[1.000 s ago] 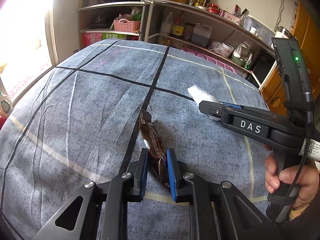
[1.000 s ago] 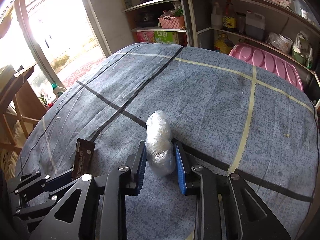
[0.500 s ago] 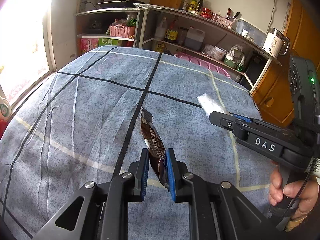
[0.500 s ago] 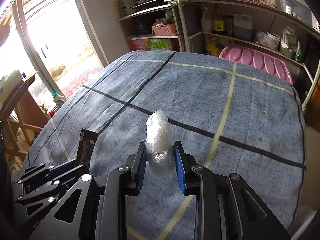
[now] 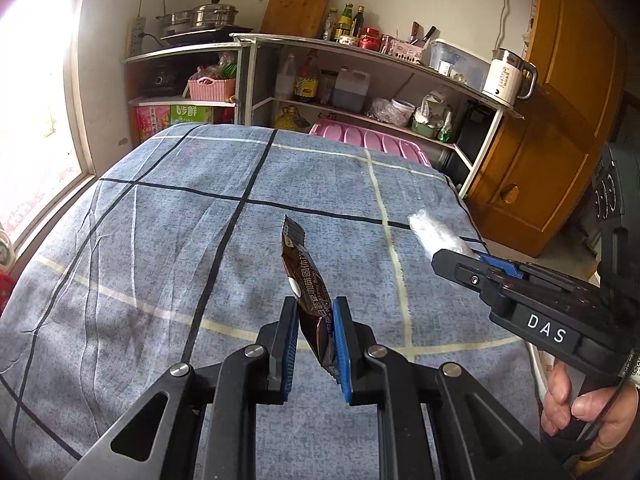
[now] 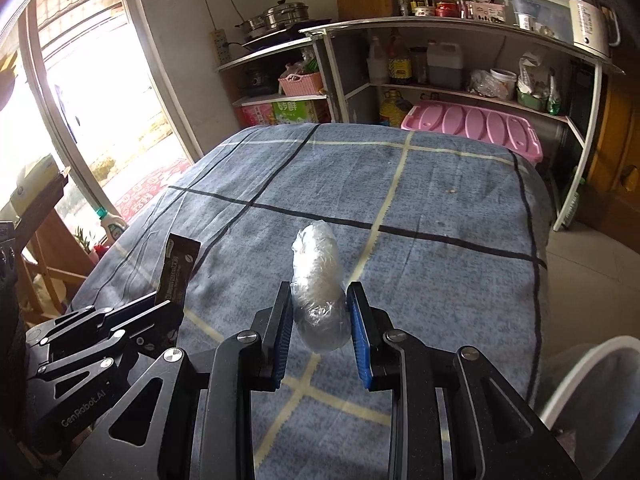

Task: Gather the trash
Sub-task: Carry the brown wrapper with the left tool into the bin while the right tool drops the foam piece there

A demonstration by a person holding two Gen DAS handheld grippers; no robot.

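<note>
At the left a bright window (image 5: 36,92) lights the blue checked cloth (image 5: 160,240) that covers the table, and past its far edge stand open shelves (image 5: 248,44) with steel pots, a pink basket (image 5: 210,89), bottles and a pink tub lid (image 5: 368,140). Nothing lies on the cloth between the two tools. The left gripper (image 5: 316,320), angled downward, pinches a brown snack wrapper (image 5: 306,280) by its lower end, clear of the cloth (its white print is too small to read). To the right, the right gripper (image 6: 319,316), lettered "DAS" on its side, clamps a crumpled clear plastic wad (image 6: 318,284) between blue pads; a hand (image 5: 580,408) grips its handle. A white bin rim (image 6: 580,376) shows at far right.
</note>
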